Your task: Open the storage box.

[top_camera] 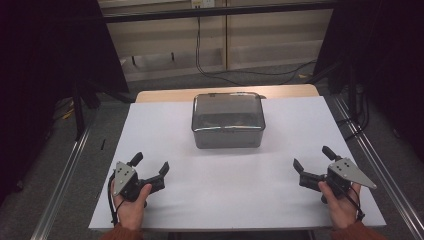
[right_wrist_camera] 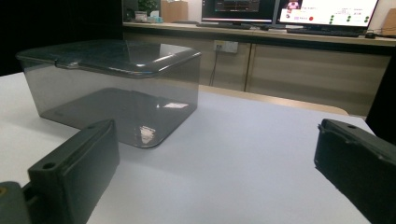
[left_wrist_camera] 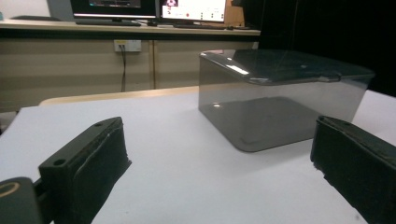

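A smoky transparent plastic box with a closed lid (top_camera: pixel 228 120) stands in the middle of the white table top (top_camera: pixel 220 185), toward the far side. My left gripper (top_camera: pixel 150 164) rests near the front left, held in a hand, jaws wide apart and nothing between them. My right gripper (top_camera: pixel 313 159) sits at the front right, also open and empty. From the left gripper view the box (left_wrist_camera: pixel 280 98) lies ahead to the right; from the right gripper view the box (right_wrist_camera: pixel 112 88) lies ahead to the left. Both are well short of it.
The white sheet covers a wooden table (top_camera: pixel 165 95) whose far edge shows behind the box. Metal rails (top_camera: pixel 65 170) run along both sides on the floor. A cabinet with cables (top_camera: pixel 200 45) stands beyond, and monitors (right_wrist_camera: pixel 289 9) sit on a counter.
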A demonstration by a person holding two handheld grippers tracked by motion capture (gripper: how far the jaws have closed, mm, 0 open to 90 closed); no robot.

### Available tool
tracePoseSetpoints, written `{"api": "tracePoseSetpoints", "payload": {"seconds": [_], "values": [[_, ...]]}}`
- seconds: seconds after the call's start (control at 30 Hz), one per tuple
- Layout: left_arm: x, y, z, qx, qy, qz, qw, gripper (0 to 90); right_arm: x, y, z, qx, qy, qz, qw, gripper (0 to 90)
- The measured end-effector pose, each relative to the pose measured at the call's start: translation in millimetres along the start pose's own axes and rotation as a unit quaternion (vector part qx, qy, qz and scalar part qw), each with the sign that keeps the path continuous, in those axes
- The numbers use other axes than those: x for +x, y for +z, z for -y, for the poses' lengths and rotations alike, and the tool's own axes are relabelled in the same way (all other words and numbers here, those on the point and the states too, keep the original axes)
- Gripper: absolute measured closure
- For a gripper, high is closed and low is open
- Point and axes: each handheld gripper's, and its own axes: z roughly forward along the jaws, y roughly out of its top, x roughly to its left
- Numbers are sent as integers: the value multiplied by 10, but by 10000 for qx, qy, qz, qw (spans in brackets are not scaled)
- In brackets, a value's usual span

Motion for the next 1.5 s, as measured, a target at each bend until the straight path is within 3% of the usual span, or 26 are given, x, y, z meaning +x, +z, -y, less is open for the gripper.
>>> {"api": "tracePoseSetpoints", "payload": {"seconds": [0.1,0.3,0.7,0.97,1.07,1.17,1.5], "values": [[9,6,8,10,-95,16,10000,35,6,9,5,23,42,-57,10000,0],[6,21,3,41,-98,90,9999,48,42,35,11,46,-20,-195,9998,0],[25,30,15,65,-220,39,9997,47,95,91,8,56,-18,-449,9990,0],[19,14,11,58,-209,95,9997,44,191,165,-22,55,-52,-583,9983,0],[20,16,18,92,-182,5,9998,43,236,181,-34,62,-115,-646,9978,0],[32,25,19,104,-285,10,9995,40,265,205,-41,79,-82,-745,9972,0],[13,28,19,88,-270,48,9996,41,407,333,-68,106,-100,-968,9952,1]]}}
